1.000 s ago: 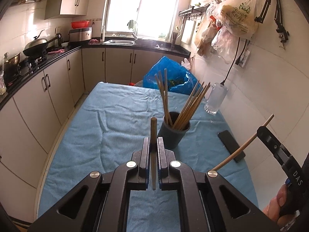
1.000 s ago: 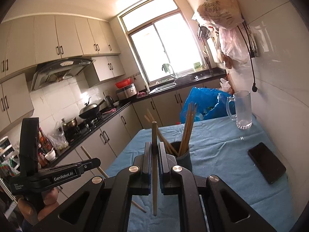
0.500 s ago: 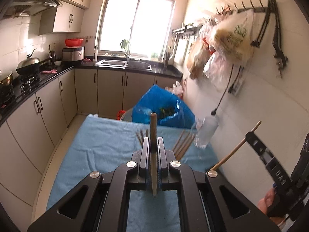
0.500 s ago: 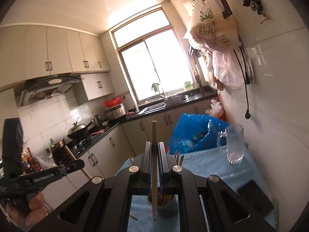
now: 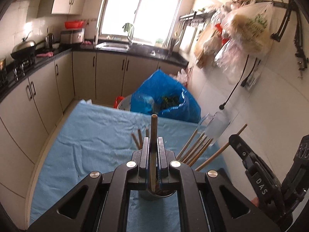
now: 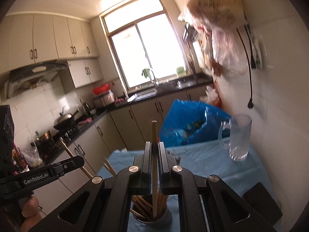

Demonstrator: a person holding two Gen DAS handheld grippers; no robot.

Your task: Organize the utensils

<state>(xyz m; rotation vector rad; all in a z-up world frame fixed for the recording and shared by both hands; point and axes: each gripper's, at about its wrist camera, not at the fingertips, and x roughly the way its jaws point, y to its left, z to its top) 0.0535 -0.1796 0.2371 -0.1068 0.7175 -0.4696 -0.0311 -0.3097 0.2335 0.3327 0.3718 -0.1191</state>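
Left gripper (image 5: 153,152) and right gripper (image 6: 154,154), each clamped tight on one upright chopstick (image 5: 154,135) above the holder (image 6: 152,215) of chopsticks.

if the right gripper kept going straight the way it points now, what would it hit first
Most likely the dark utensil cup full of chopsticks: the right gripper, shut on one chopstick, points down over the blue cloth, and the cup sits just below its fingers. Depth is unclear, so it might pass over the rim.
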